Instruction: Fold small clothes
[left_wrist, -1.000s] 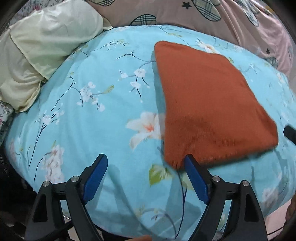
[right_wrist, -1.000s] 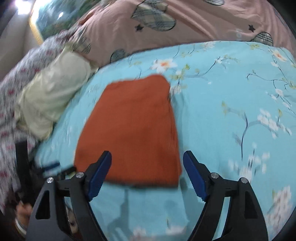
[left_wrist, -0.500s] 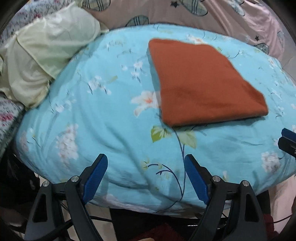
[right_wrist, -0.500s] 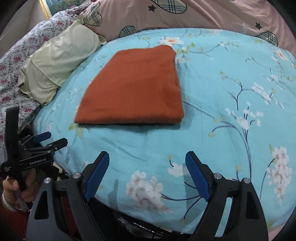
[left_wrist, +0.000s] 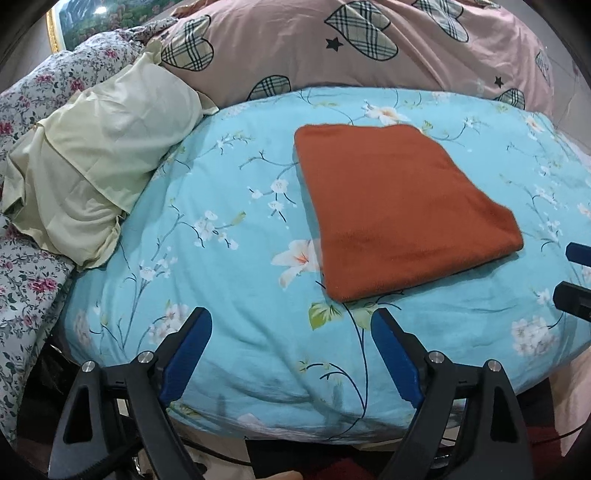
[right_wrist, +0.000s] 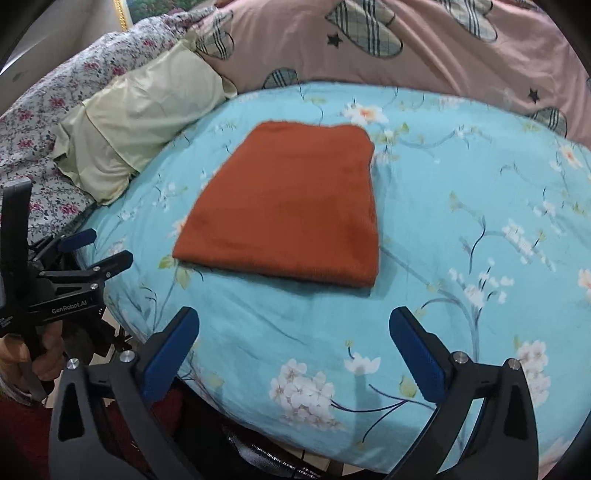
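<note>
Since half a second ago, little drift noted. Left wrist view: left hand-held gripper (left_wrist: 290, 334) held agape, empty; folded rust-orange knit garment (left_wrist: 399, 210) laid flat on bed's turquoise floral sheet (left_wrist: 229, 258). Right wrist view: right hand-held gripper (right_wrist: 293, 332) likewise spread, empty. Fold judged complete; removal or next garment indicated.

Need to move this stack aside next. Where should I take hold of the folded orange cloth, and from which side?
Grip the folded orange cloth at its near edge, the thick rounded one facing both tools, coming in low from the bed's front. The layers are stacked there, so one pinch should catch them all. Both the left tool and right tool are open and clear of it.
</note>
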